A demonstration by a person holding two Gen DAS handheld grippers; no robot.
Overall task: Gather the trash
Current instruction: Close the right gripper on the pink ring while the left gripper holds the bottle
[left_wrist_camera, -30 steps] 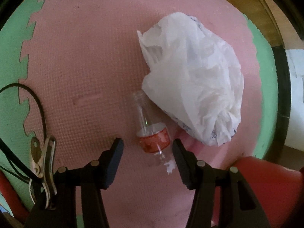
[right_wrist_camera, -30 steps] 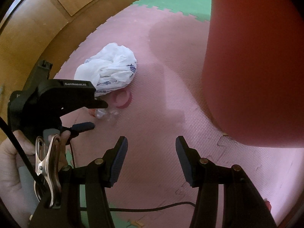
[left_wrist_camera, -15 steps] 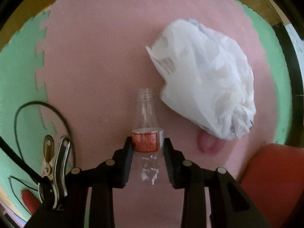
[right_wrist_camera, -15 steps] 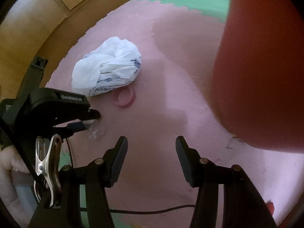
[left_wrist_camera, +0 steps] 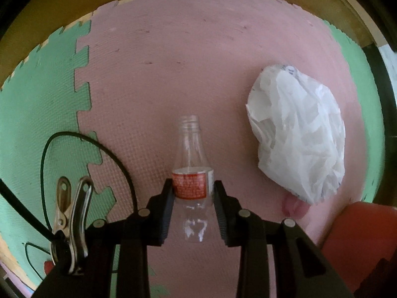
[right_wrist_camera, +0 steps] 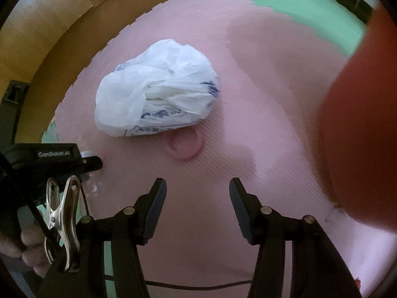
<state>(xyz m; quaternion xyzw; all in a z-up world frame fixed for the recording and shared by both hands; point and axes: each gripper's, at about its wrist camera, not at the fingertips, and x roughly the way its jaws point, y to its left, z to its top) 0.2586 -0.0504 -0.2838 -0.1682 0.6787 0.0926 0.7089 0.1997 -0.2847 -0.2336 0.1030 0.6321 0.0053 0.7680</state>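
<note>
Bottle [left_wrist_camera: 192, 173] newly clamped in left gripper [left_wrist_camera: 193, 186]; right gripper [right_wrist_camera: 197, 186] agape, bag [right_wrist_camera: 156, 92] beyond.

My left wrist camera sits just behind the left gripper [left_wrist_camera: 193, 196] and looks nearly straight down its fingers at the pink foam mat [left_wrist_camera: 173, 74], close above it. My right wrist camera rides behind the right gripper [right_wrist_camera: 197, 193] the same way, tipped steeply down and close to the mat too. Both views share the white plastic bag [left_wrist_camera: 300, 136]: it lies right of centre in the left view, upper left of centre in the right view, which also catches the left gripper's black body at its left edge.
</note>
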